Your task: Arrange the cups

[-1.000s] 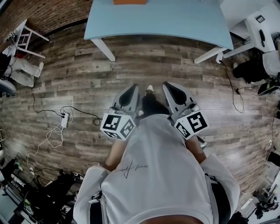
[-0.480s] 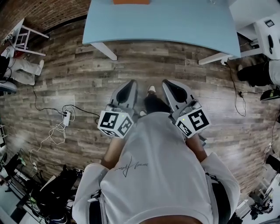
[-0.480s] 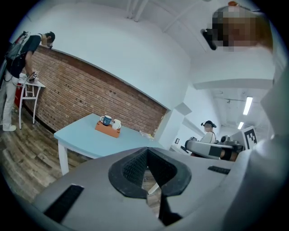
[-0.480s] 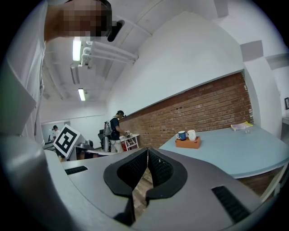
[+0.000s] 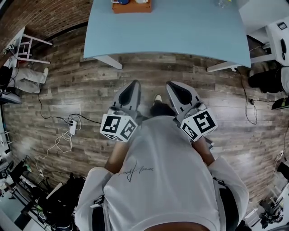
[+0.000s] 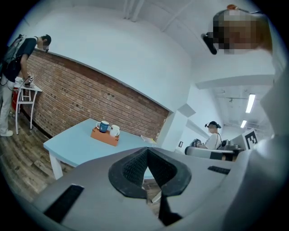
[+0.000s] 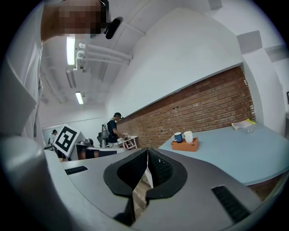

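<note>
Room: wood-plank floor (image 5: 67,90), brick wall (image 6: 90,99), light-blue table (image 5: 180,27).
Cups: blue cup (image 6: 103,126) and white cup (image 6: 114,131) side by side on orange tray (image 5: 131,6), at the table's far side.
Left gripper (image 5: 134,84): jaws closed, empty, over floor short of the table.
Right gripper (image 5: 171,85): jaws closed, empty.
Around: power strip (image 5: 72,127) on the floor, left.

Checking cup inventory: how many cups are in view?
2: a blue cup and a white cup, side by side on the orange tray on the blue table. Others could be hidden.
</note>
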`<state>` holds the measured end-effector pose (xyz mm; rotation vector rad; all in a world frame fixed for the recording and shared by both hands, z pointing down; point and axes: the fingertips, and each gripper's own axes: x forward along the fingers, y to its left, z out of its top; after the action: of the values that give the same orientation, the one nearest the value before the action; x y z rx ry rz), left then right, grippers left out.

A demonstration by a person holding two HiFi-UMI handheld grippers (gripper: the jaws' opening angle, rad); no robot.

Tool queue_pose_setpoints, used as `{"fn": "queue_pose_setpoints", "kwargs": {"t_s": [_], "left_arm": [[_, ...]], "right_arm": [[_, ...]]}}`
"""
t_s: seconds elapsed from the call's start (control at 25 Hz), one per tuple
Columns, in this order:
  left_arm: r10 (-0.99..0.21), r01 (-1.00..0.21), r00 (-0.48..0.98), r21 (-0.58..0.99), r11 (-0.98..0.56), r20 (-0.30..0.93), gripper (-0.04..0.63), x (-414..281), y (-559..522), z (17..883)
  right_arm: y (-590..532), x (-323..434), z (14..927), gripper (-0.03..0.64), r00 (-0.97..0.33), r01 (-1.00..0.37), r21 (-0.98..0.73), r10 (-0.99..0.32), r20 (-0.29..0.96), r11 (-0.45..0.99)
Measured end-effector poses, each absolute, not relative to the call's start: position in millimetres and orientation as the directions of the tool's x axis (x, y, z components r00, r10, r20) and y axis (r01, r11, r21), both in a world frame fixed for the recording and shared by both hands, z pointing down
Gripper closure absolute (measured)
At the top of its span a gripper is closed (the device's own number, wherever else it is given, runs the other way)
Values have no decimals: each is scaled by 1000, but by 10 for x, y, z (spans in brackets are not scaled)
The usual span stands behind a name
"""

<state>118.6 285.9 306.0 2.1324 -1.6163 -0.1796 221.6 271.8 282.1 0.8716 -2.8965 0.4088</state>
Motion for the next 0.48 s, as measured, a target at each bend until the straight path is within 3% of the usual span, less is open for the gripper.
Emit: {"fn": "queue_pose_setpoints", "kwargs": {"t_s": [0.48], "left_arm": [[-945,-877,288,439,-197,152,588,1290,2691,3056]], "right_arm": [[2557,2252,2843,595,-857,-513,-277,-498,128,812]]}}
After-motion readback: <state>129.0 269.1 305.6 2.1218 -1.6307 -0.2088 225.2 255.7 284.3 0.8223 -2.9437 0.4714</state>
